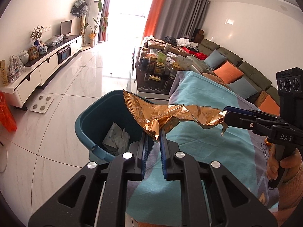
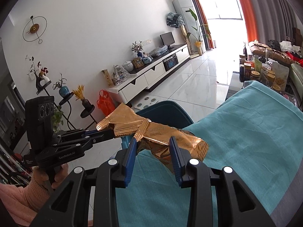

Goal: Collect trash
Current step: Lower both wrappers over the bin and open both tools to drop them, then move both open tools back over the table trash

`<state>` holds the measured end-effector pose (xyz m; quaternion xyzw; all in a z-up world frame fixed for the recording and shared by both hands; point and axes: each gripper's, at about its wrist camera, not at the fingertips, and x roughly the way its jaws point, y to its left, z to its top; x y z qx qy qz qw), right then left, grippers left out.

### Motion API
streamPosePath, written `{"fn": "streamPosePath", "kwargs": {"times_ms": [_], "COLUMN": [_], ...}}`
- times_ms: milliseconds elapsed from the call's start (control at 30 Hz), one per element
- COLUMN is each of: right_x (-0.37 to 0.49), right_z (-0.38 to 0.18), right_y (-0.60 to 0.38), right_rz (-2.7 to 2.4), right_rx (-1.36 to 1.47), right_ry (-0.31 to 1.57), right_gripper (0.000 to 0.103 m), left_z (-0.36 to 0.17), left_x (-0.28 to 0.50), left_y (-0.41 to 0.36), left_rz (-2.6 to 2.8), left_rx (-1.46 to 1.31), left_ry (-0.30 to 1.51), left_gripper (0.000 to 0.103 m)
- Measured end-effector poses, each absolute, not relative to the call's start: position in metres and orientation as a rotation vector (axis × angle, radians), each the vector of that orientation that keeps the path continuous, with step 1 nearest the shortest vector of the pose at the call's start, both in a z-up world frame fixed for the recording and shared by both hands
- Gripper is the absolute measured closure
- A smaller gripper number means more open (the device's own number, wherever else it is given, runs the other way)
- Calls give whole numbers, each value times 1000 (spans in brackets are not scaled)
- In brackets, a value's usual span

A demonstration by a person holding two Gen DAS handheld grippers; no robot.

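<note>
Both grippers pinched one crinkled gold wrapper (image 1: 170,115): the left gripper (image 1: 153,132) nearly shut, the right gripper (image 2: 153,141) partly open around bunched foil. The wrapper hung just above the bin (image 1: 90,130); best centred over the bin first, then both let go together.

"DAS" on the right hand-held gripper (image 1: 225,115) body | "GenRobot.AI" on the left hand-held gripper (image 2: 111,132) | gold wrapper (image 2: 170,140) print too crumpled to read tbh
</note>
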<state>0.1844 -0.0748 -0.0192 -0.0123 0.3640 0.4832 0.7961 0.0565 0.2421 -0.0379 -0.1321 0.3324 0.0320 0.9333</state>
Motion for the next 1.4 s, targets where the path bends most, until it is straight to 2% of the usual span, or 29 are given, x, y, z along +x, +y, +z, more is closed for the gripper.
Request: {"fn": "streamPosePath", "kwargs": {"times_ms": [867, 1133, 1200, 1267, 1400], "right_x": [213, 222, 222, 223, 223], "right_z": [-43, -51, -50, -47, -42], "right_y": [23, 26, 21, 15, 7], "right_rz": [1035, 1033, 1032, 1030, 1033], "right_rx": [-198, -118, -100, -67, -22], "right_ry": [861, 900, 897, 890, 879], "right_gripper": [69, 64, 61, 53, 53], "left_z": [-86, -103, -106, -107, -102], "left_x": [93, 112, 115, 116, 114], "left_y": [293, 296, 295, 295, 293], "left_rz": [187, 207, 210, 215, 223], "left_rx": [-327, -340, -341, -344, -345], "left_ry": [780, 820, 825, 821, 800], "left_gripper": [89, 86, 83, 81, 78]}}
